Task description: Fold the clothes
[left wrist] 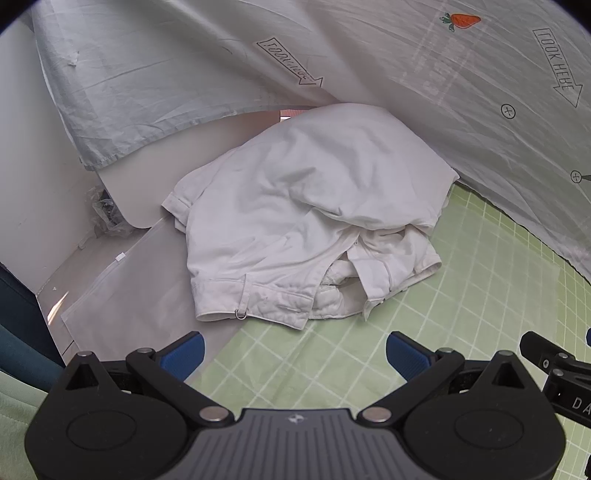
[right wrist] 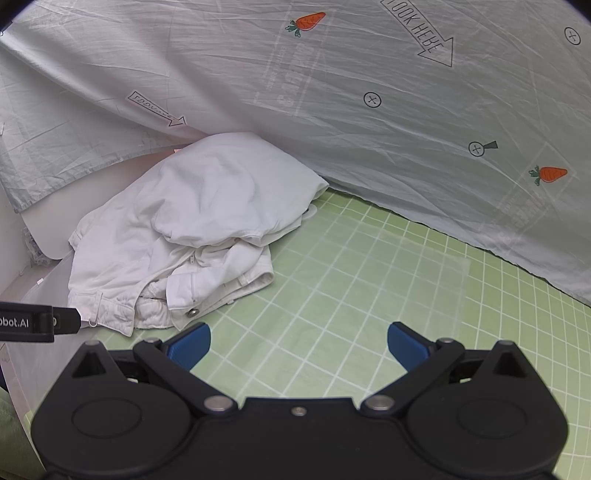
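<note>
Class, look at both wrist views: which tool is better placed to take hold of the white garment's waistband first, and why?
Probably the left tool. It points straight at the white garment, whose waistband lies just beyond its open fingers. The right tool, also open, faces bare green grid mat, with the garment off to its left.

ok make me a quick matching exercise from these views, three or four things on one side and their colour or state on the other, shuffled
Things:
1. garment
2. mat
3. left hand-held gripper
4. carrot print

States:
a. orange
b. open, holding nothing
c. white, crumpled in a heap
d. green with a pale grid

Pairs: 1-c, 2-d, 3-b, 4-a
</note>
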Demonstrator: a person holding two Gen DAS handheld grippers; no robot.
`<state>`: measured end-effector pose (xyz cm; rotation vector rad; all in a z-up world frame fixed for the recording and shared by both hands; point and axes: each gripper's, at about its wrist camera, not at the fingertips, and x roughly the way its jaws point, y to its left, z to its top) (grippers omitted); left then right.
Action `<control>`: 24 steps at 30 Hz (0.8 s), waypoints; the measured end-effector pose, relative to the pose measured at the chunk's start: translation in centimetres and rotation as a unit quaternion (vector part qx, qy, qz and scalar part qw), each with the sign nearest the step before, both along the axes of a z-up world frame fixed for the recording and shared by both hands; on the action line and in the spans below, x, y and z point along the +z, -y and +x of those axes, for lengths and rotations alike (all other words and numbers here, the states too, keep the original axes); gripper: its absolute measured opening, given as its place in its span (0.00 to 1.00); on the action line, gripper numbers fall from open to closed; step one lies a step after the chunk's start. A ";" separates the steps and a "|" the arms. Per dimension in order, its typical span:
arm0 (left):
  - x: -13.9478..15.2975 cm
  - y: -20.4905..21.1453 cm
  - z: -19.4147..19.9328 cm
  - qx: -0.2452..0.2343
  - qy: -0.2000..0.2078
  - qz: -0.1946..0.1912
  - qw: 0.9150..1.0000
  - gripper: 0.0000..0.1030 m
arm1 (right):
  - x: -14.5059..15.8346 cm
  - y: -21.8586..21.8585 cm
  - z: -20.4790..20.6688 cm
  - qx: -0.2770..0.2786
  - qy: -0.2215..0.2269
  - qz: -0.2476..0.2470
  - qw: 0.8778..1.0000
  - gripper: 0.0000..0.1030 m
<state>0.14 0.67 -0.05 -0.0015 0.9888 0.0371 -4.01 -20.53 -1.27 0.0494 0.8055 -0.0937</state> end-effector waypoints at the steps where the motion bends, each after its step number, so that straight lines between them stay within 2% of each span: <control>1: 0.0 0.0 0.0 0.000 -0.001 0.000 1.000 1.00 | 0.0 0.0 0.0 0.000 0.000 0.001 1.000 1.00; 10: -0.8 -0.3 0.5 0.003 -0.013 0.017 1.000 1.00 | -0.4 0.7 0.7 -0.008 -0.005 0.006 1.000 1.00; 17: -2.1 -1.1 2.0 0.016 -0.036 0.024 0.999 1.00 | -0.9 1.8 2.8 -0.014 -0.012 0.006 1.000 1.00; 24: -4.2 -3.4 5.4 0.053 -0.061 0.029 0.996 1.00 | -1.9 2.6 7.7 -0.015 -0.021 -0.006 1.000 1.00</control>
